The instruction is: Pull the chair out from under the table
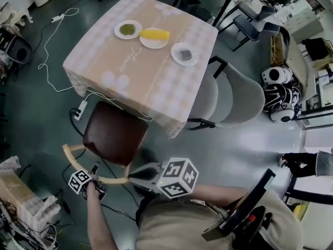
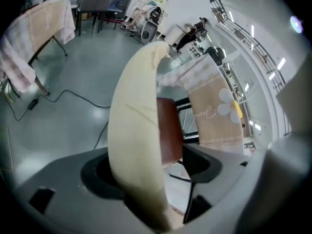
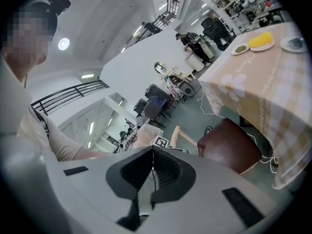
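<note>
Closest to the head camera is the right gripper (image 1: 133,175), held just in front of the person's body. Its jaws are pressed together on nothing, so it looks parked out of the way, not working.

Just left of it, the left gripper (image 1: 93,178) does the job: its jaws are clamped across the pale curved backrest (image 2: 136,111) of the chair (image 1: 114,134). Gripping the top rail near its middle makes sense, since that is the nearest part to the person and a pull there should draw the chair straight back instead of swinging it.

Beyond the rail, the brown seat stands on the floor at the near edge of the bench (image 1: 99,56). Most of it shows clear of the checked cloth (image 1: 171,108), with only its far edge at the hanging hem, so I judge the chair largely out already.

Farther off, three plates (image 1: 154,39) sit at the far side of the bench top, well apart from the pull. A grey chair (image 1: 239,95) is tucked in at the right side.
</note>
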Available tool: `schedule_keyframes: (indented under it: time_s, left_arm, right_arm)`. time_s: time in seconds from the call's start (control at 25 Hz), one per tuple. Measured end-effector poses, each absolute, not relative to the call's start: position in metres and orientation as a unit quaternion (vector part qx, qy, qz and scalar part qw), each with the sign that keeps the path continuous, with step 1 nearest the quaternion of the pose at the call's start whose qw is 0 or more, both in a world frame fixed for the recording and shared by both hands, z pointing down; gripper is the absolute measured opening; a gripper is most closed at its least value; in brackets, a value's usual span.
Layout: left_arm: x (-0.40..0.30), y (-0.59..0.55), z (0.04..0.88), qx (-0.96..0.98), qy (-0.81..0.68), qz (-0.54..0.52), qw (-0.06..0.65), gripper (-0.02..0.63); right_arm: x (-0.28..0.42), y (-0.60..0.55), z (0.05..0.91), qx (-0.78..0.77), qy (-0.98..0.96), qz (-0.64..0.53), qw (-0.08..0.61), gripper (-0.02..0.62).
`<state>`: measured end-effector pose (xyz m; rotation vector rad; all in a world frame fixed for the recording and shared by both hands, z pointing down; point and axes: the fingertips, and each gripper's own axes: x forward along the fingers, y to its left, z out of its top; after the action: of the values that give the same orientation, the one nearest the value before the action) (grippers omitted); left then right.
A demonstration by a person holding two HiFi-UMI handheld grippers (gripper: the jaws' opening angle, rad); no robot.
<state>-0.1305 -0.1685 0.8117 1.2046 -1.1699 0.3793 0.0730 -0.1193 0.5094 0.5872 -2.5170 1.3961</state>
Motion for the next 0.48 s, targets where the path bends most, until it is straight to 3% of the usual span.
schedule_keyframes:
  time_s: [0.2, 0.36, 0.48]
  left_arm:
    - [-0.127, -0.151, 0.816, 0.515, -0.526, 0.196, 0.648, 0.358]
    - [-0.12, -0.151, 0.825, 0.49, -0.548, 0.184, 0.652, 0.294]
    - [-0.107, -0.169, 0.83, 0.502, -0.537, 0.175, 0.654, 0.284]
  right_arm:
    - [0.081, -0.114, 0.503, 0.195, -0.849, 0.482, 0.099, 0.011]
    - [0.104, -0.115, 0.505, 0.203, -0.845, 0.487, 0.088, 0.011]
    - [0.111, -0.124, 0.518, 0.222, -0.838, 0.49, 0.088, 0.011]
